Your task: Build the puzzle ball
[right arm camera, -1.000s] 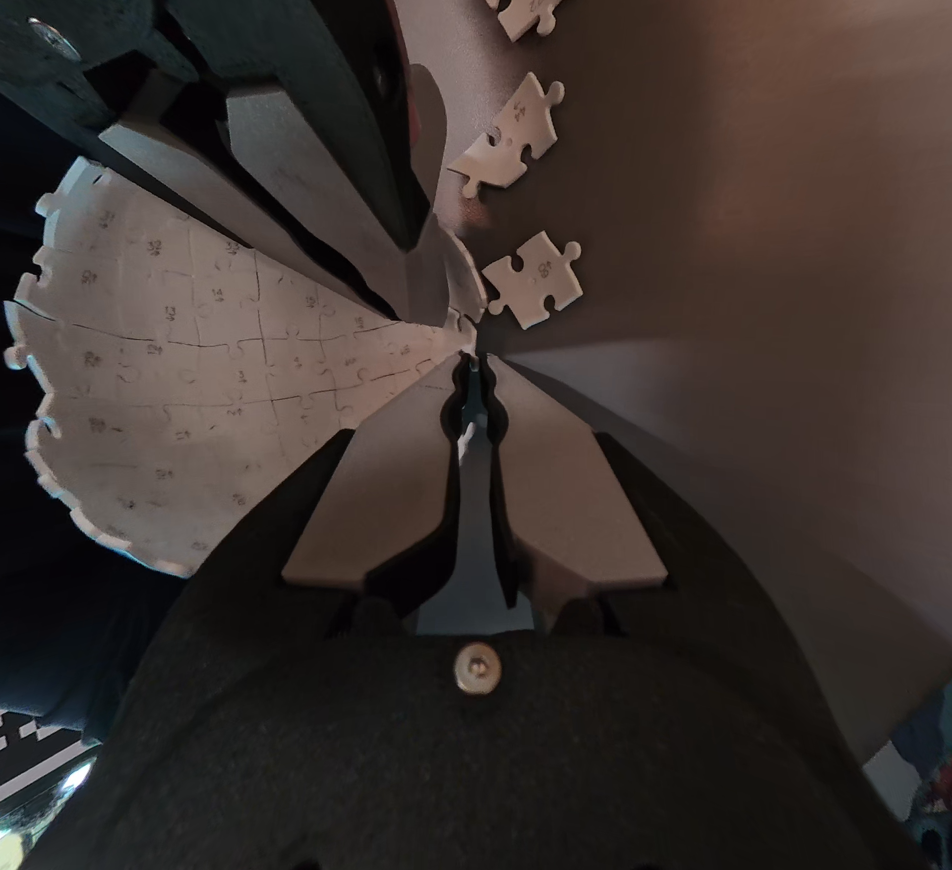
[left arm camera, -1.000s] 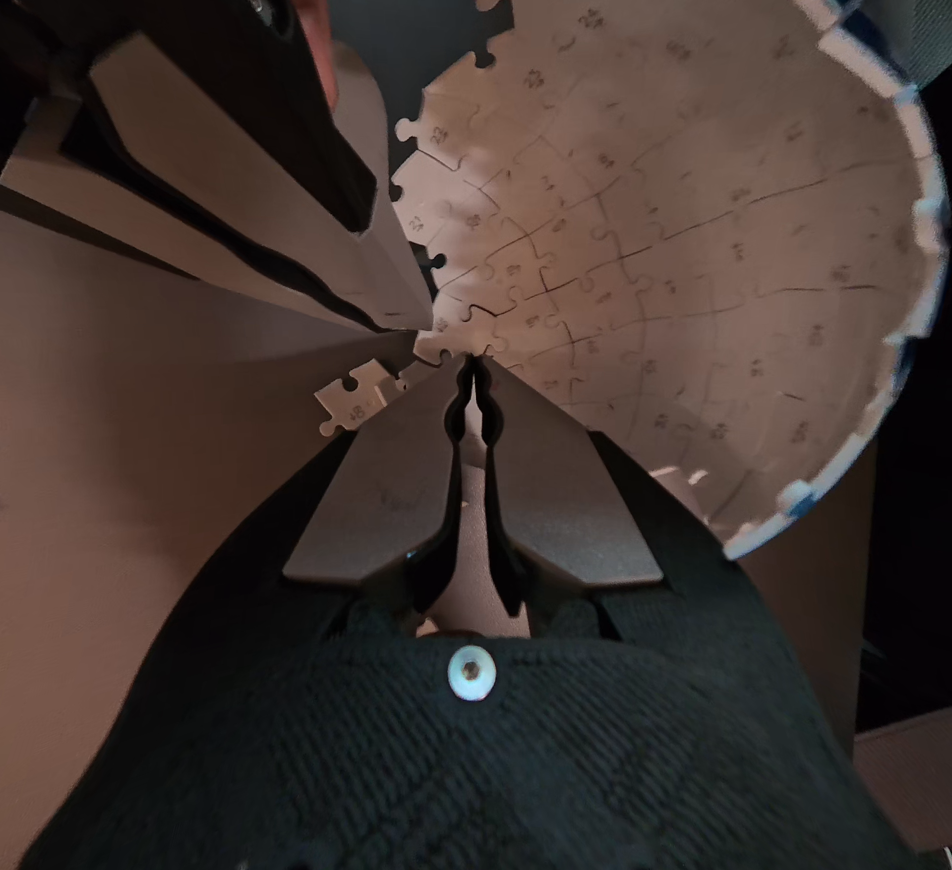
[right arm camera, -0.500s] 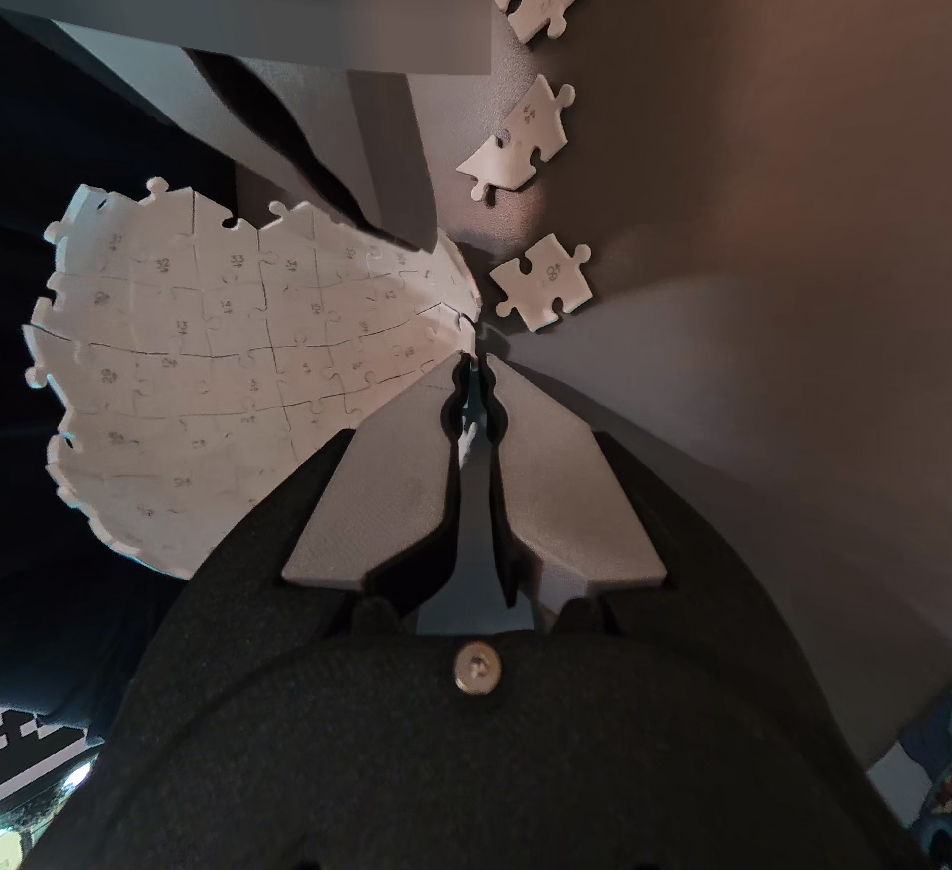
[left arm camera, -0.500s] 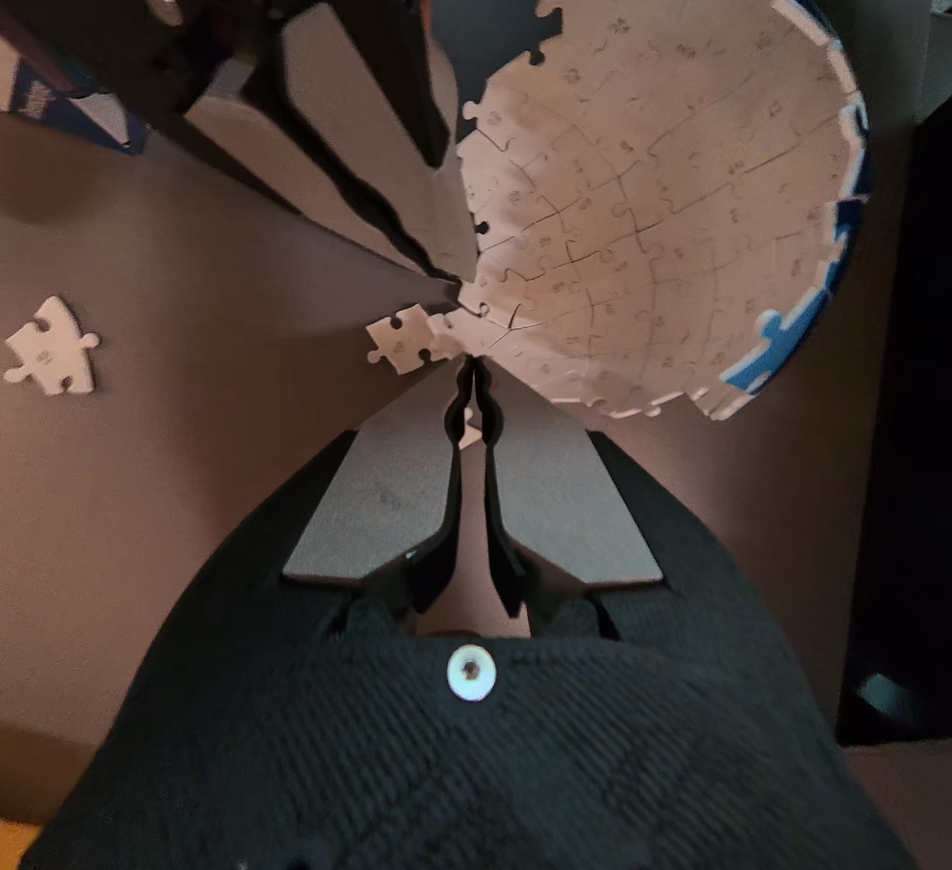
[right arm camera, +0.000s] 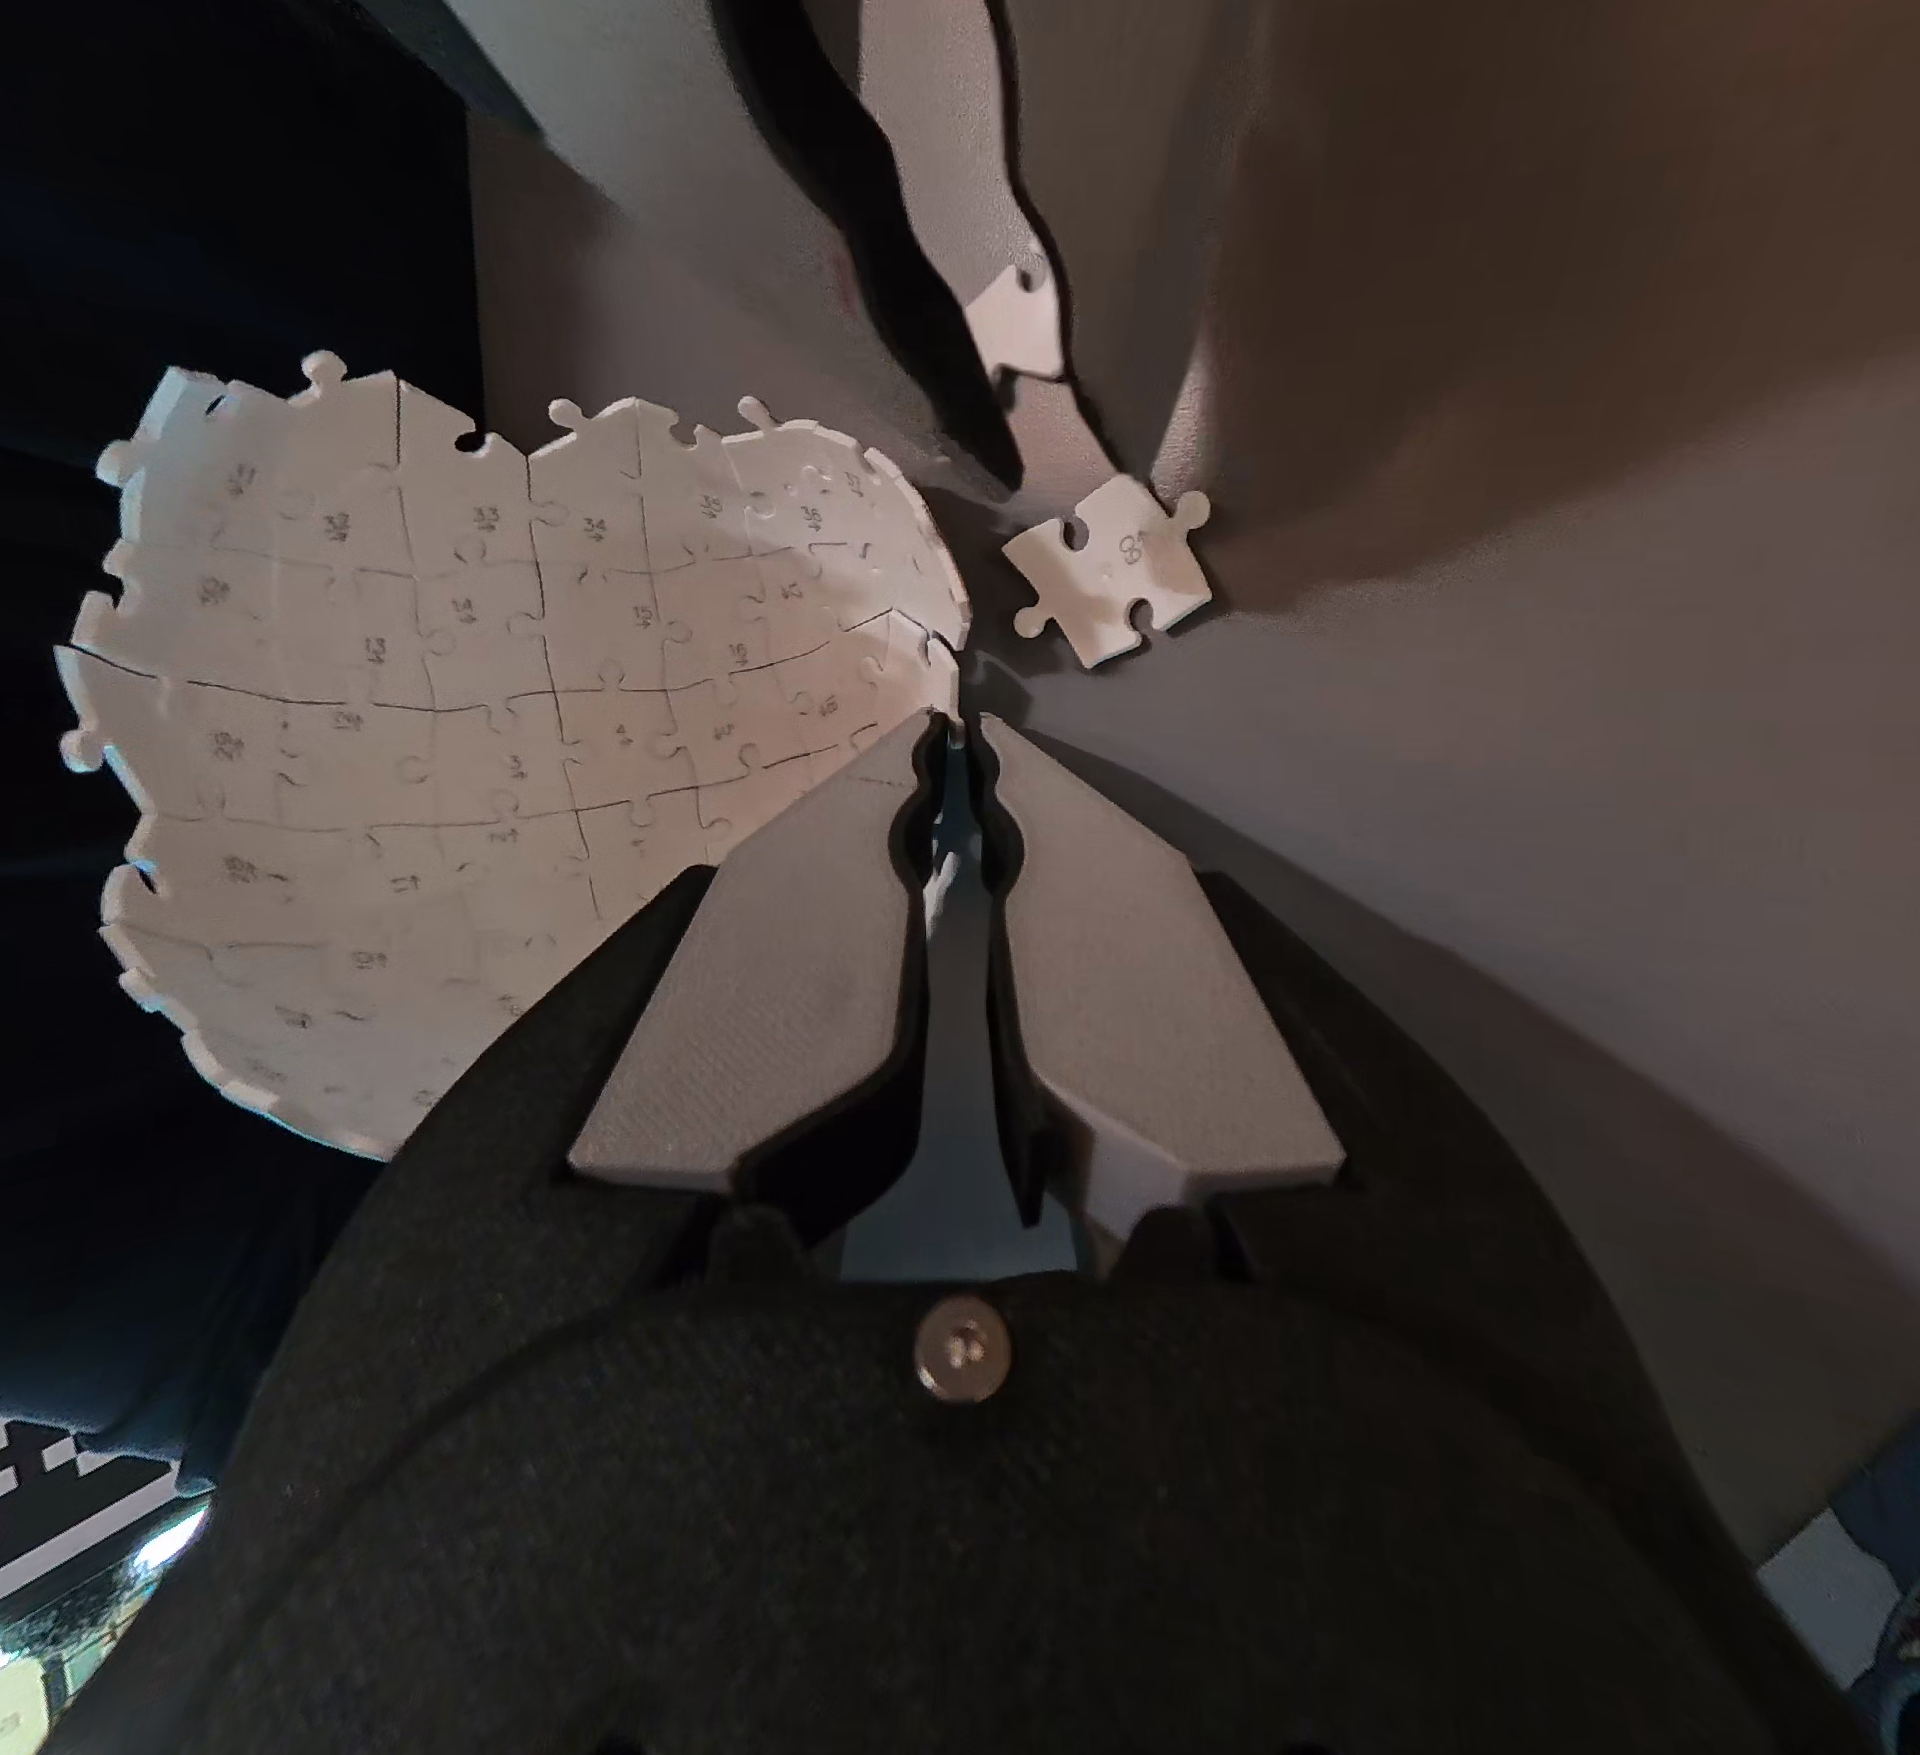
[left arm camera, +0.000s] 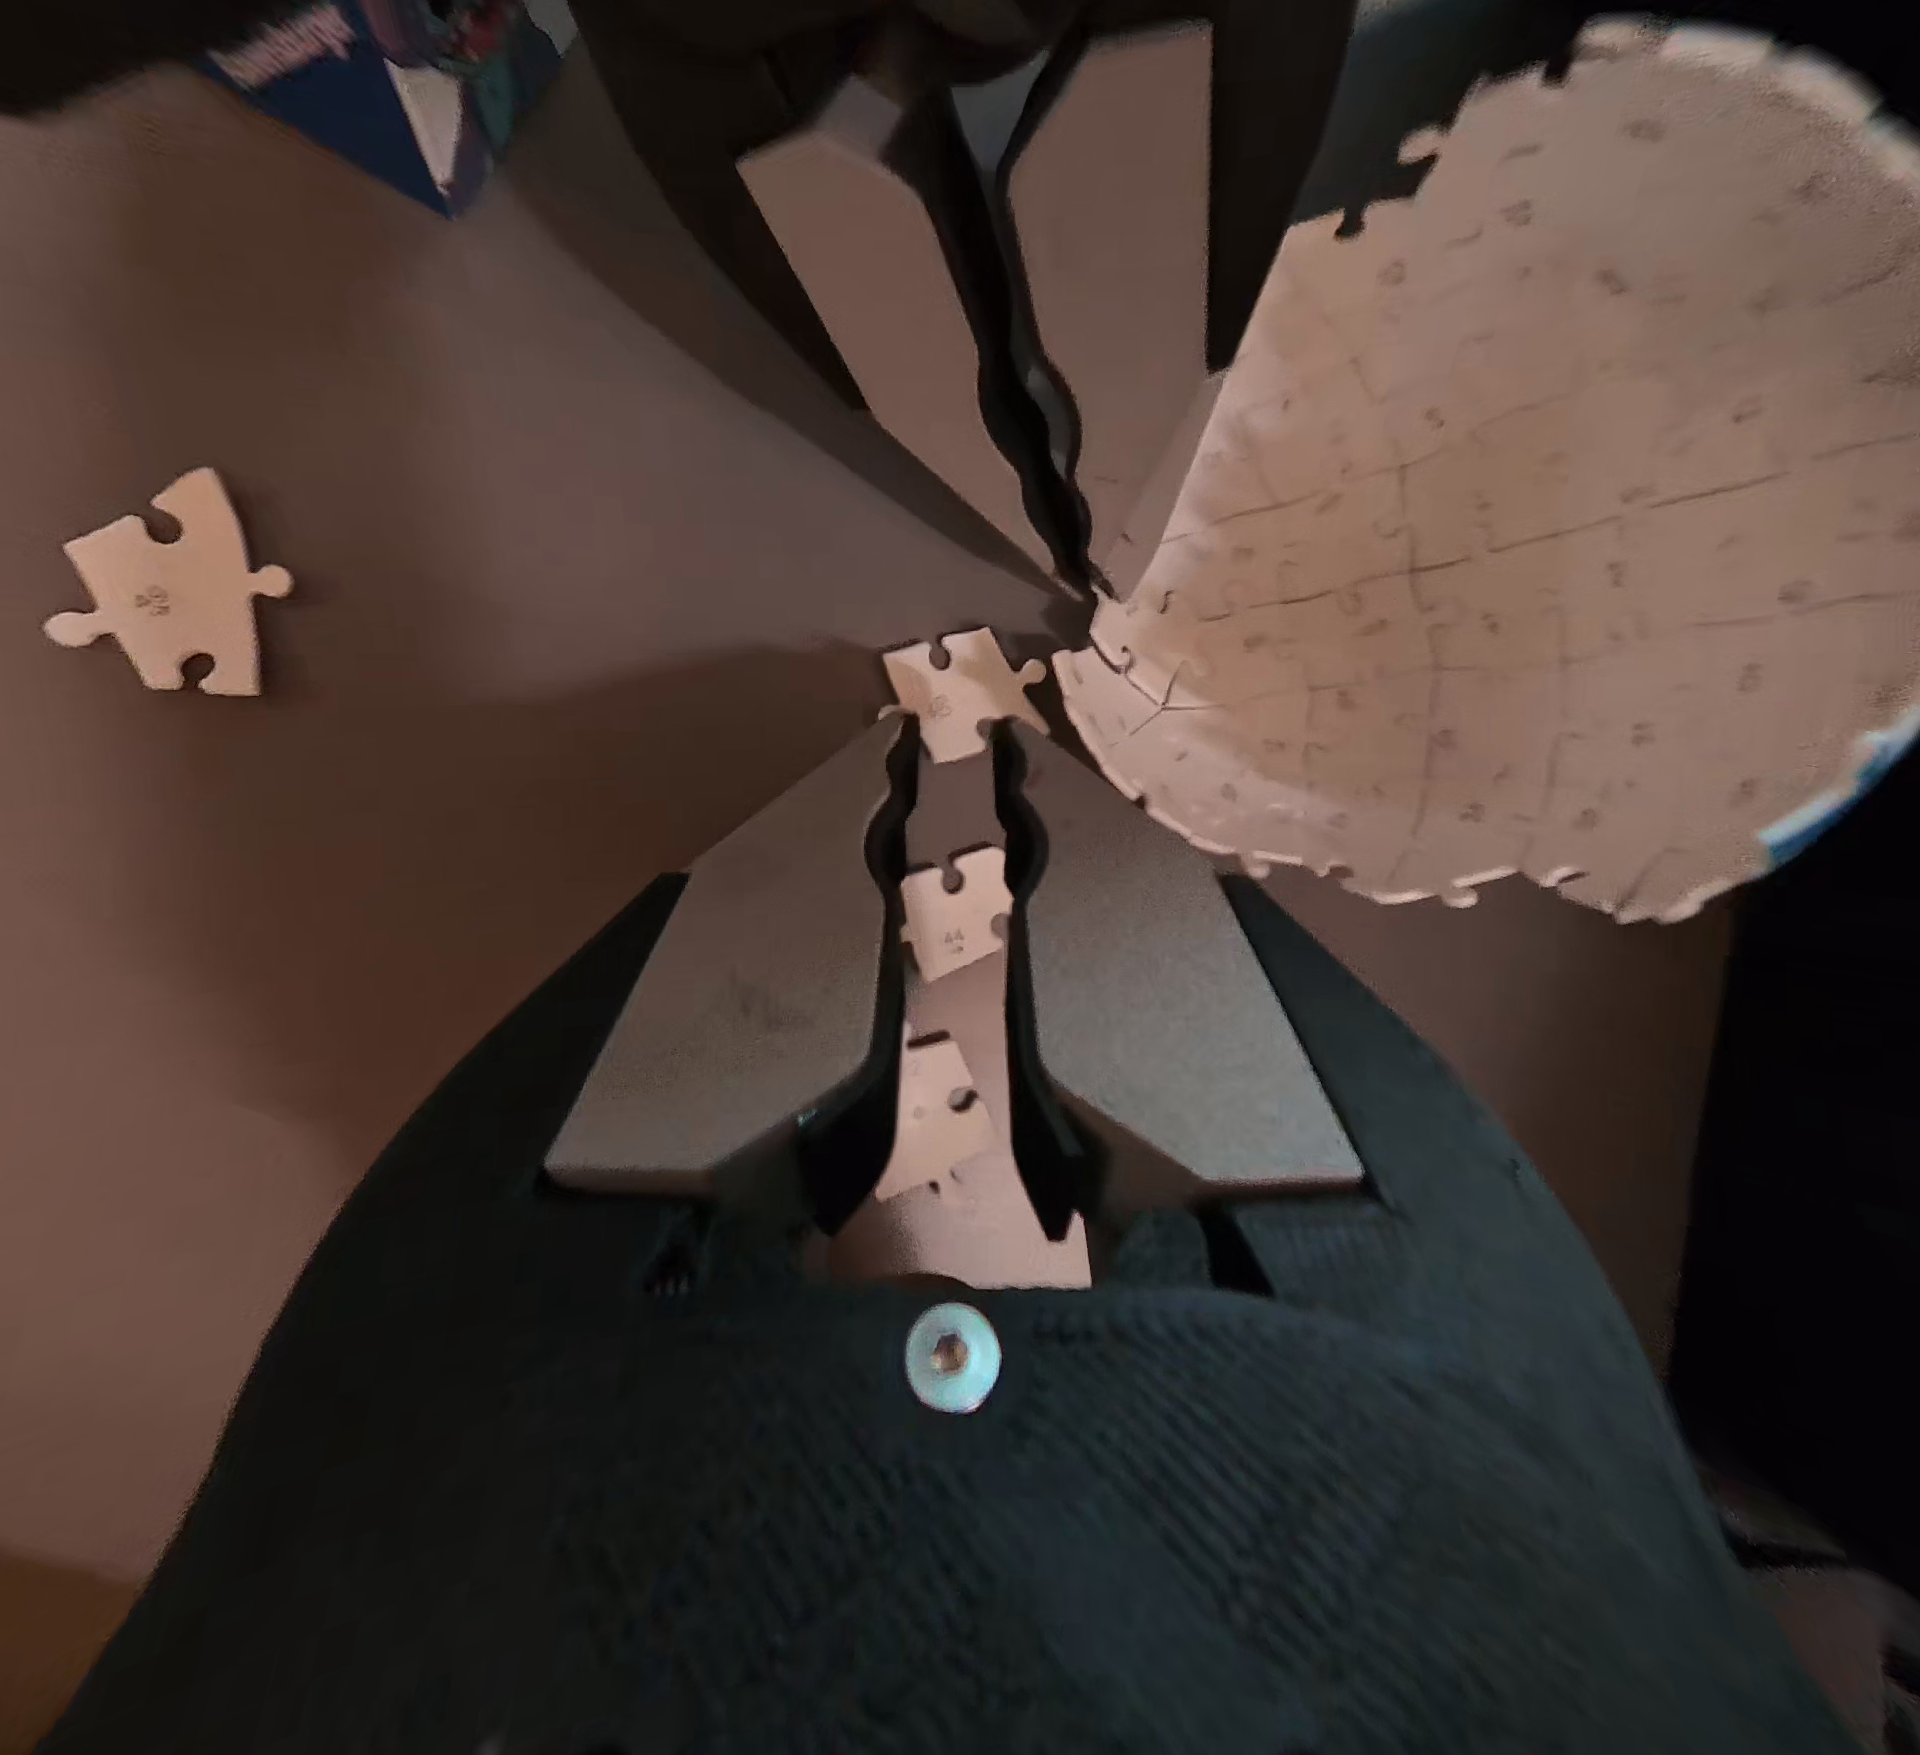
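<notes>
The puzzle ball is a half-built white shell (left arm camera: 1507, 510) with a blue outside, held up above the brown table (left arm camera: 520, 770). My right gripper (right arm camera: 958, 731) is shut on the shell's rim (right arm camera: 520, 718); in the left wrist view it comes in from the top (left arm camera: 1081, 583). My left gripper (left arm camera: 951, 739) is open a little, its tips just short of a loose white piece (left arm camera: 961, 687) lying on the table beside the shell's edge. That piece also shows in the right wrist view (right arm camera: 1112, 567), below the left gripper (right arm camera: 1086, 458).
Another loose piece (left arm camera: 166, 588) lies at the left of the table. Two more pieces (left arm camera: 951, 926) show through the gap between my left fingers. A blue puzzle box (left arm camera: 416, 74) stands at the far edge. The table's right edge is close under the shell. My hands' fingertips stand some 5 cm from each other. The loose piece (left arm camera: 166, 588) is about 12 cm from my left fingertips.
My left gripper has let go of the shell's rim, opened and drawn back over the loose pieces. My right gripper still holds the shell, which has swung to the right.
</notes>
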The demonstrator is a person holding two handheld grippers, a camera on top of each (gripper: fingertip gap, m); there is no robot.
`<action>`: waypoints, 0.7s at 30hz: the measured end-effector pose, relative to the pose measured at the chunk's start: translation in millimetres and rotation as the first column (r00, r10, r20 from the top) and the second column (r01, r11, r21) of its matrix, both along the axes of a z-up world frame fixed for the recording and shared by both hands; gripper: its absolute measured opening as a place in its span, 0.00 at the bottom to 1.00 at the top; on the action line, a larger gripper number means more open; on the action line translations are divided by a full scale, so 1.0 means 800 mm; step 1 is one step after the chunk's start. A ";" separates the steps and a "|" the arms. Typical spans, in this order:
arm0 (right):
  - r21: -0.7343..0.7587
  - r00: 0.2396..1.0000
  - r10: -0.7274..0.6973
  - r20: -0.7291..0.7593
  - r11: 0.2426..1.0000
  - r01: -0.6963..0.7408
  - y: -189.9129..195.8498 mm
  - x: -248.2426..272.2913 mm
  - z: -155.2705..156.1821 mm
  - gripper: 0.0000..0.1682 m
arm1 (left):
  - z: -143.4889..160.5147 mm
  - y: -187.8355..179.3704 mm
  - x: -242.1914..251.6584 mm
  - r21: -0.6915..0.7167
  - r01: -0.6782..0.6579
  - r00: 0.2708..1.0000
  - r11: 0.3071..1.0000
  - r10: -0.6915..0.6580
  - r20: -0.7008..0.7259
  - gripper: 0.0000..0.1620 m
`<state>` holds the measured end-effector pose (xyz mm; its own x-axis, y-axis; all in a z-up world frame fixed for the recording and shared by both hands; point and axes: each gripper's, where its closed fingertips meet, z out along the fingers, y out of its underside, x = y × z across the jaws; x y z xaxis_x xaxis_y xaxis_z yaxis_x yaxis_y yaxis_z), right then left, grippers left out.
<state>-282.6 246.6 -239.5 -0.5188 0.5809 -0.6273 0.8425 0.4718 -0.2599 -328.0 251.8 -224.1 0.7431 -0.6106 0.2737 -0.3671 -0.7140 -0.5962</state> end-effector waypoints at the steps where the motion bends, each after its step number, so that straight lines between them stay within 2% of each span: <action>1: 0.000 1.000 0.000 0.001 1.000 0.000 0.000 0.000 0.000 0.00 | -0.007 -0.001 0.000 -0.003 0.022 0.999 1.000 -0.022 -0.024 0.08; 4: 0.000 1.000 0.001 0.004 1.000 -0.001 0.001 0.001 0.000 0.00 | -0.024 -0.002 0.004 -0.012 0.067 0.995 0.998 -0.067 -0.076 0.13; 9: -0.001 1.000 0.004 0.005 1.000 -0.004 0.000 0.002 0.000 0.00 | -0.026 0.000 0.011 0.015 0.128 0.988 0.992 -0.127 -0.085 0.13; 12: 0.001 1.000 0.005 0.005 1.000 -0.005 0.001 0.003 0.000 0.00 | -0.026 0.005 0.009 0.026 0.119 0.990 0.993 -0.116 -0.084 0.13; 16: 0.001 1.000 0.005 0.004 1.000 -0.005 0.001 0.004 0.000 0.00 | -0.030 0.028 -0.018 0.109 0.041 0.975 0.993 -0.016 -0.223 0.05; 18: 0.002 1.000 0.005 0.004 1.000 -0.005 0.001 0.004 0.000 0.00 | -0.030 0.028 -0.023 0.110 0.045 0.969 0.993 -0.016 -0.248 0.08; 21: 0.005 1.000 0.007 0.005 1.000 -0.007 0.001 0.005 0.000 0.00 | -0.025 0.017 -0.016 0.104 0.087 0.977 0.991 -0.065 -0.205 0.12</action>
